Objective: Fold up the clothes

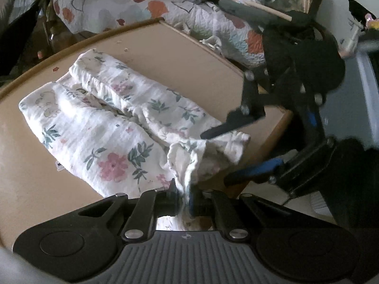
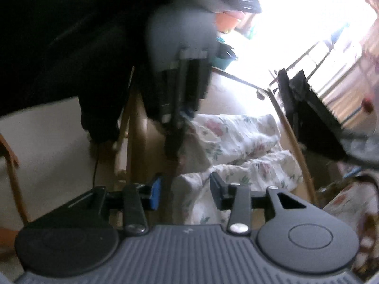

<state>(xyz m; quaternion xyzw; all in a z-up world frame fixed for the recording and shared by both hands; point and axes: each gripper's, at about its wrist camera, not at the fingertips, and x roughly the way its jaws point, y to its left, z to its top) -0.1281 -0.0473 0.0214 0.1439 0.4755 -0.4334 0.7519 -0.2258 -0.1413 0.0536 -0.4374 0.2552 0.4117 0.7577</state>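
Note:
A white garment with pink flowers and green leaves [image 1: 106, 123] lies crumpled lengthwise on a tan table [image 1: 165, 54]. My left gripper [image 1: 185, 197] is shut on a bunched corner of the garment at the table's near edge. The right gripper [image 1: 215, 158] hovers just beyond it over the same end of the cloth, jaws apart. In the right wrist view my right gripper [image 2: 186, 193] stands open with the garment [image 2: 236, 132] lying under the gap, its pads not pressing on it. The left gripper [image 2: 174, 151] hangs ahead there, pinching the cloth.
A bed with a heart-patterned quilt [image 1: 113, 9] runs along the table's far side, with clothes and a wooden stick [image 1: 255, 3] on it. A bright window [image 2: 308, 11], a teal pot [image 2: 223, 59] and a dark slatted object [image 2: 315, 118] lie beyond the table.

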